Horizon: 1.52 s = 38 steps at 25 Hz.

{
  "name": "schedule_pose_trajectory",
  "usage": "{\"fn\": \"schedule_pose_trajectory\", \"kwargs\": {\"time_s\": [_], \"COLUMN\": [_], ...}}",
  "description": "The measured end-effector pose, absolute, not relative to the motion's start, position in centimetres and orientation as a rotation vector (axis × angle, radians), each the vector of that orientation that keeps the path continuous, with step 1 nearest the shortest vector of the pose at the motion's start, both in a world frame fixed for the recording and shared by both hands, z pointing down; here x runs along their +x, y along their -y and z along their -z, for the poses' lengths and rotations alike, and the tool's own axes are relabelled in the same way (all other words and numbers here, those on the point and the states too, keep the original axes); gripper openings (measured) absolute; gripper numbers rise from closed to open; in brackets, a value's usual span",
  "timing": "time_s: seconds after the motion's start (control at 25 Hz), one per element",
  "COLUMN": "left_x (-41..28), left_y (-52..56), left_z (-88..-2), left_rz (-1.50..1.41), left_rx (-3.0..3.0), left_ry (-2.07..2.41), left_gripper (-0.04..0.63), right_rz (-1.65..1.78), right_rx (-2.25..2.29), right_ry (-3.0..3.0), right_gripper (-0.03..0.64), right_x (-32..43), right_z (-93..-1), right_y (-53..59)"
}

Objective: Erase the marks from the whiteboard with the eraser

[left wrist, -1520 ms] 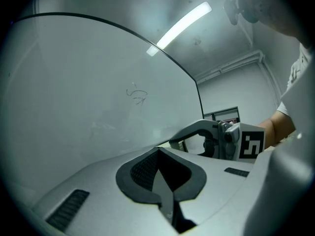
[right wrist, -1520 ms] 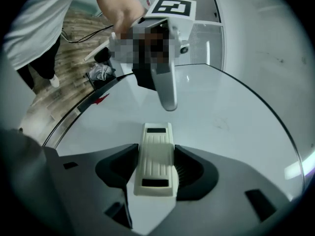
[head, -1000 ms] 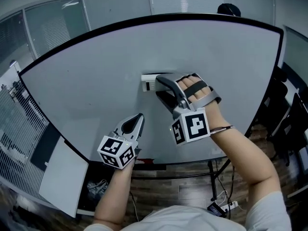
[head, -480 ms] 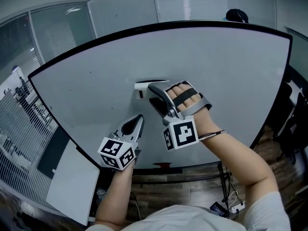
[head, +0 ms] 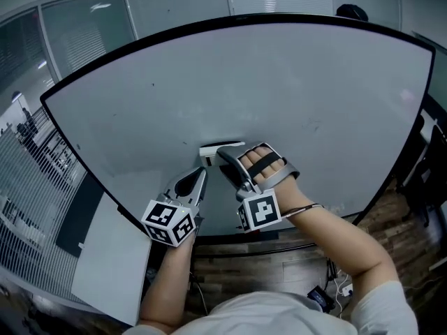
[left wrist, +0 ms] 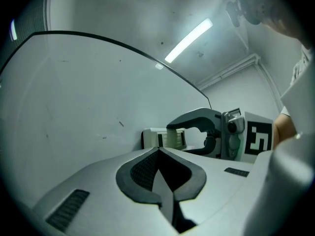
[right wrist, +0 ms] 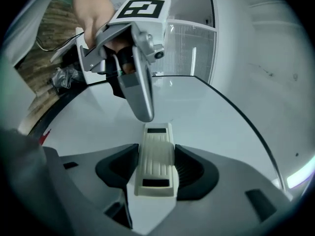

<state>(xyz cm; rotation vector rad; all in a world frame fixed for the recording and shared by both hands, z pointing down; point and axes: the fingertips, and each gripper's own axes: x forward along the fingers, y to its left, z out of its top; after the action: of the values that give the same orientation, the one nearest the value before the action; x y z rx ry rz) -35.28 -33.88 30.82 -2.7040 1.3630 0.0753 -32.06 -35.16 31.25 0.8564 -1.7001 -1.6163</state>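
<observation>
The whiteboard is a wide grey-white sheet in a black frame, with a few tiny dark specks. The cream eraser lies flat against its lower middle. My right gripper is shut on the eraser, whose ribbed back shows between the dark pads. My left gripper sits just left of and below the eraser, shut with nothing in it. In the left gripper view its jaws meet, and the eraser and right gripper show just beyond them. A short faint stroke marks the board.
Glass partition walls stand behind the board. A white panel leans at the lower left. Under the board's lower edge are wooden floor and a power strip with cables. The left gripper's body hangs close over the eraser's far end.
My right gripper has slid the eraser down the board towards its lower edge, ending closer to the left gripper. The left gripper has stayed where it was.
</observation>
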Motion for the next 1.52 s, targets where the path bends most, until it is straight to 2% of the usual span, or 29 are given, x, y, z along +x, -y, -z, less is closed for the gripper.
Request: {"fn": "schedule_pose_trajectory", "kwargs": {"time_s": [0.6, 1.24, 1.52], "left_x": [-41.7, -43.2, -43.0], "left_y": [32.5, 32.0, 31.3], "left_z": [-35.9, -38.5, -39.0], "left_rz": [-0.06, -0.056, -0.053], "left_rx": [-2.769, -2.808, -2.824], "left_ry": [-1.449, -1.485, -1.478], "left_gripper": [0.006, 0.006, 0.006], "right_rz": [1.478, 1.453, 1.243], "right_rx": [0.711, 0.706, 0.804], "right_ry": [1.744, 1.785, 2.07], "right_gripper": [0.23, 0.23, 0.23], "right_x": [-38.0, -38.2, -36.7], "right_z": [-43.2, -44.2, -41.9], "right_y": [34.8, 34.2, 31.8]}}
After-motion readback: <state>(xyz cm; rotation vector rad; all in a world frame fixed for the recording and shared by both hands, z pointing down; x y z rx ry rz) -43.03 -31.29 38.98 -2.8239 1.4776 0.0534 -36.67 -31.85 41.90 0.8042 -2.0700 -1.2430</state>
